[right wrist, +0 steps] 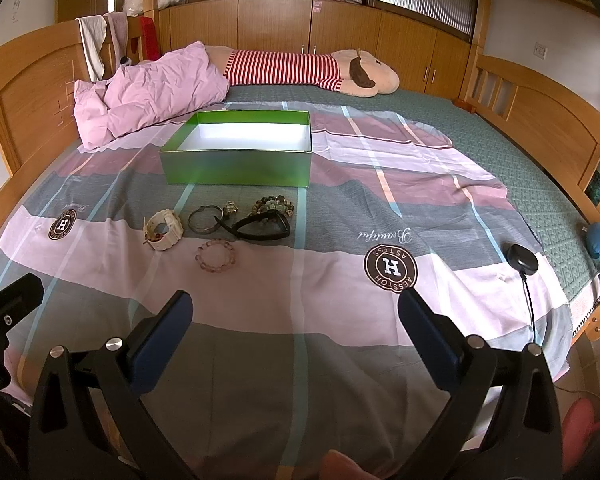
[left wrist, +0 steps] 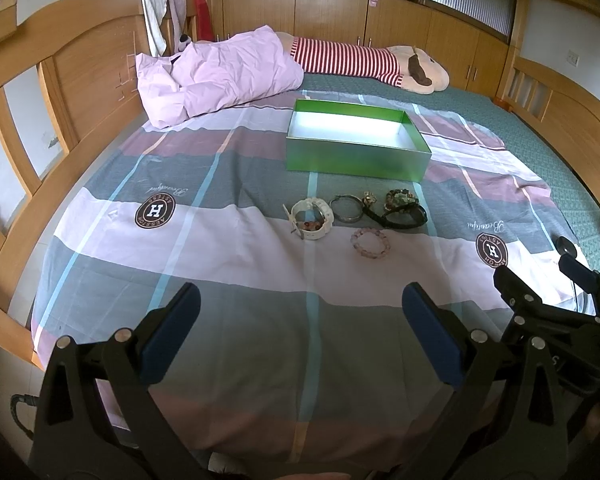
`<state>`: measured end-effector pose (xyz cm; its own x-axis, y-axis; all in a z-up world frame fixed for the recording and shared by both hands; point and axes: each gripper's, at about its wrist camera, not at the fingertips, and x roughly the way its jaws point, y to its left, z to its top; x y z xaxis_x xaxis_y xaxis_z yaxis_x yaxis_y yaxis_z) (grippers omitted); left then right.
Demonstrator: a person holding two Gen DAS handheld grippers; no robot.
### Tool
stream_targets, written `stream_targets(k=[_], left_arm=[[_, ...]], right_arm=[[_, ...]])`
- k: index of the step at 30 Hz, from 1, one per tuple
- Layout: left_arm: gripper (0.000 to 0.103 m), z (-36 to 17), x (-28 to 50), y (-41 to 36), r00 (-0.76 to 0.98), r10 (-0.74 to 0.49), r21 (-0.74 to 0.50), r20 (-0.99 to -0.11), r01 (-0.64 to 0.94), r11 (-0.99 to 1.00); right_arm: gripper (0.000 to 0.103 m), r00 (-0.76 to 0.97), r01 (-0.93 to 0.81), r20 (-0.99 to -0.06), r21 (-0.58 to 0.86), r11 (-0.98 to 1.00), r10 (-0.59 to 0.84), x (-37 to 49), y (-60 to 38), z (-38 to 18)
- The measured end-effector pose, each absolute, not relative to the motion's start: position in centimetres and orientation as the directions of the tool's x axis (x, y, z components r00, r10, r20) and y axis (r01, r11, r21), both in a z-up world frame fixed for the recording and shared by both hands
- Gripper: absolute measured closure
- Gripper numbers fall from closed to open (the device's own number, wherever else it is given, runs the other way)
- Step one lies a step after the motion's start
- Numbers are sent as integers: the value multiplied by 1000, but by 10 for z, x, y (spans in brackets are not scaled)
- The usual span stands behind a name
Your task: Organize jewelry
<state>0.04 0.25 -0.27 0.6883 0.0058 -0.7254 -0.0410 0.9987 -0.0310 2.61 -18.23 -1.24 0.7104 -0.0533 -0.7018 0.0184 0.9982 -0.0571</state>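
Left gripper spread wide, nothing held; right gripper just as wide and bare. Both hang above the plaid sheet. Ahead lies the jewelry: pink bead bracelet nearest, white bracelet, metal bangle, black band, all before the green box.

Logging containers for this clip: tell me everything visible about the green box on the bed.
The green box is a shallow, open-topped rectangle with glossy green walls and a white floor, cardboard by its look. It appears empty and sits flat on the plaid sheet, beyond the row of jewelry and apart from it. The pink duvet lies behind it to the left. Neither gripper touches it.
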Motion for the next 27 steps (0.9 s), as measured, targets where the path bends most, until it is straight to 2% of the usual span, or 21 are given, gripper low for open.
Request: stream_targets(k=[27], left_arm=[[3, -3, 0, 2, 689, 6, -29, -725, -39, 999]], right_arm=[[2, 710, 18, -702, -61, 998, -55, 27, -181, -14]])
